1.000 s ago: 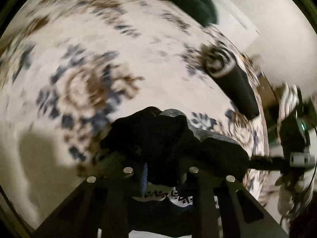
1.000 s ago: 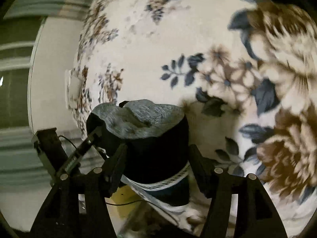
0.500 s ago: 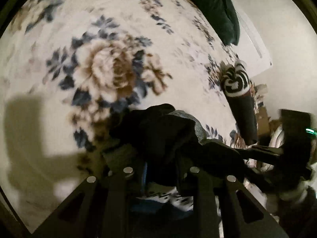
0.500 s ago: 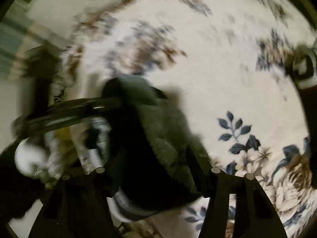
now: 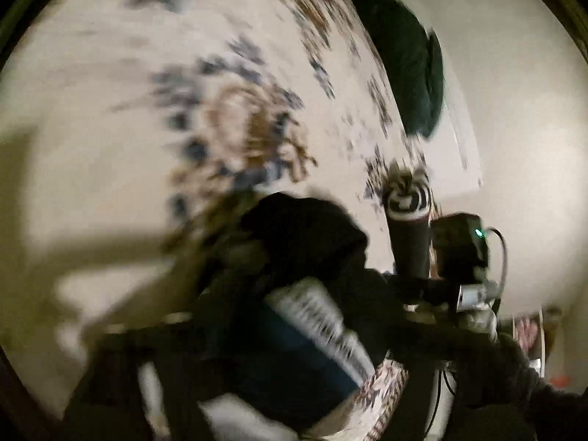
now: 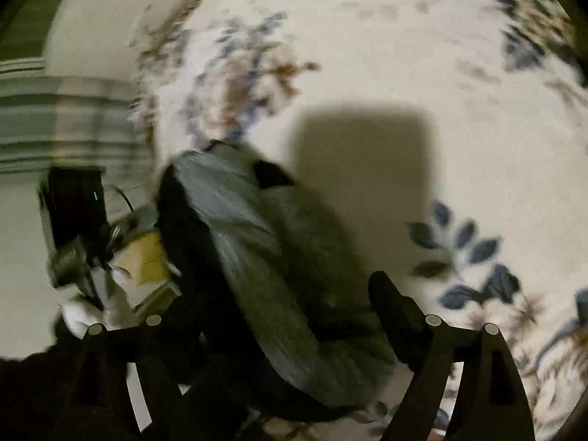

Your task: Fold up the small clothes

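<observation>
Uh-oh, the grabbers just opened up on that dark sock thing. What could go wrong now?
1. Both grippers, the right gripper and the left gripper, have just been opening with the folded dark sock between their fingers. Released mid-motion, it may spring open on the flowered bedspread.
2. Both views are blurred, so the hands look to be moving fast; a finger could snag the sock and drag it.
3. The other rolled sock lies close by and could get bumped.
</observation>
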